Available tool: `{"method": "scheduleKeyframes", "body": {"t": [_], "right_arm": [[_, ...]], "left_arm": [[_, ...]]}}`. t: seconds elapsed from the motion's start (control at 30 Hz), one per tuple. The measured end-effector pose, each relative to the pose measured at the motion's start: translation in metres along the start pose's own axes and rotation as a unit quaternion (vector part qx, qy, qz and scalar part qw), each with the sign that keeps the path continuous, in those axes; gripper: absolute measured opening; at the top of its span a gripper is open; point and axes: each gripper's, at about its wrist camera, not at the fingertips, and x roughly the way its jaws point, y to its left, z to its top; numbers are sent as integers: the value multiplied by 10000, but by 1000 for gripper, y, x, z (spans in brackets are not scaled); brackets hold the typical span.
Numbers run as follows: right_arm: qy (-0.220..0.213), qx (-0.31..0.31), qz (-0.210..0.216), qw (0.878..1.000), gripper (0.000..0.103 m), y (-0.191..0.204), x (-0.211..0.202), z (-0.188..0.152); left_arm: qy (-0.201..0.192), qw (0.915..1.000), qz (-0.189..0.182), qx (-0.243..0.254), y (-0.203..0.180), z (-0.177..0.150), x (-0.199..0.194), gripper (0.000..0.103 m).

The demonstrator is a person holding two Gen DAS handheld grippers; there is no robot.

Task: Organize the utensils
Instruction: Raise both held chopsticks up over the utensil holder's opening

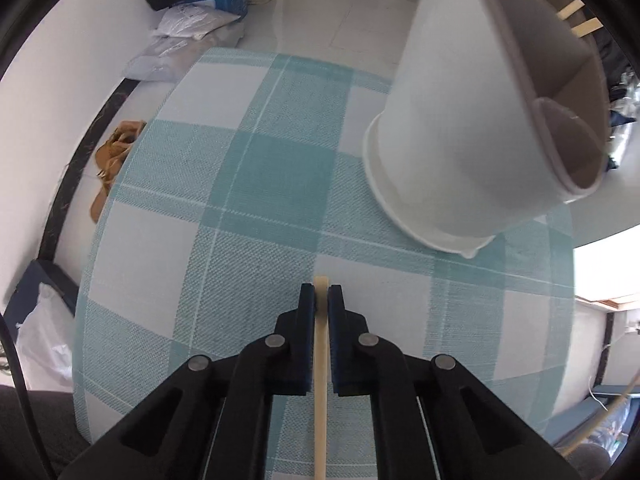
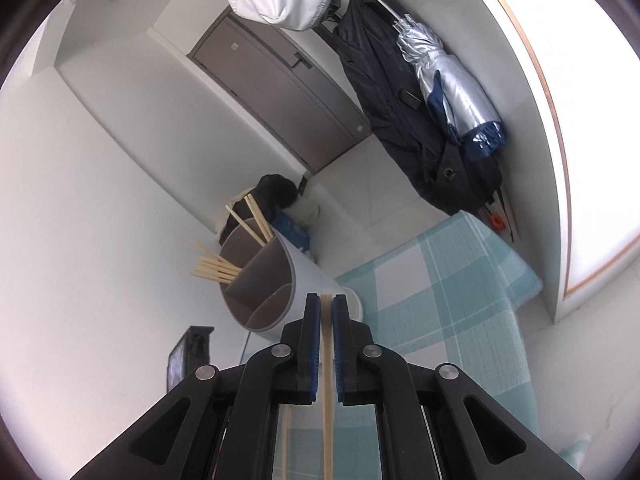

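Chopsticks held in both grippers, holder on surface

Left gripper (image 1: 321,294): jaws clenched on a pale wooden chopstick (image 1: 320,380) above the teal-and-white checked cloth surface (image 1: 256,184). Right gripper (image 2: 326,304): jaws clenched on another light wooden chopstick (image 2: 327,392). White cylindrical divided utensil holder (image 2: 308,276) stands on the surface, with several wooden chopsticks (image 2: 216,269) in its compartments.

Checked tablecloth (image 1: 248,184) lies bare ahead and left of the left gripper (image 1: 321,294): open passage. White utensil holder (image 1: 460,152) stands ahead-right, blocking that side. Chopsticks (image 2: 218,268) jut from its compartments, obstructing approach to the mouth.
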Motion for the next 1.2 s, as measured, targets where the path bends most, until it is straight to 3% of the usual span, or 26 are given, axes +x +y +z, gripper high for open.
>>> {"method": "scheduleKeyframes", "body": {"t": [0.27,0.57,0.83,1.2], "right_arm": [[-85,-535,-126,9985,5,21,-2,-11],[-343,-1662,-148,9854,5,69,-5,-33],[-393,-2200,-175,9745,5,95,-1,-50],[-484,-2253,-331,9725,5,98,0,-51]], "left_arm": [[-1012,9911,-835,240,0,-17,-58,2],[-2321,9563,-1433,1049,-18,-44,-119,2],[-2460,9487,-1531,1264,-11,-45,-129,2],[-1988,9599,-1477,1316,-11,-44,-133,2]]}}
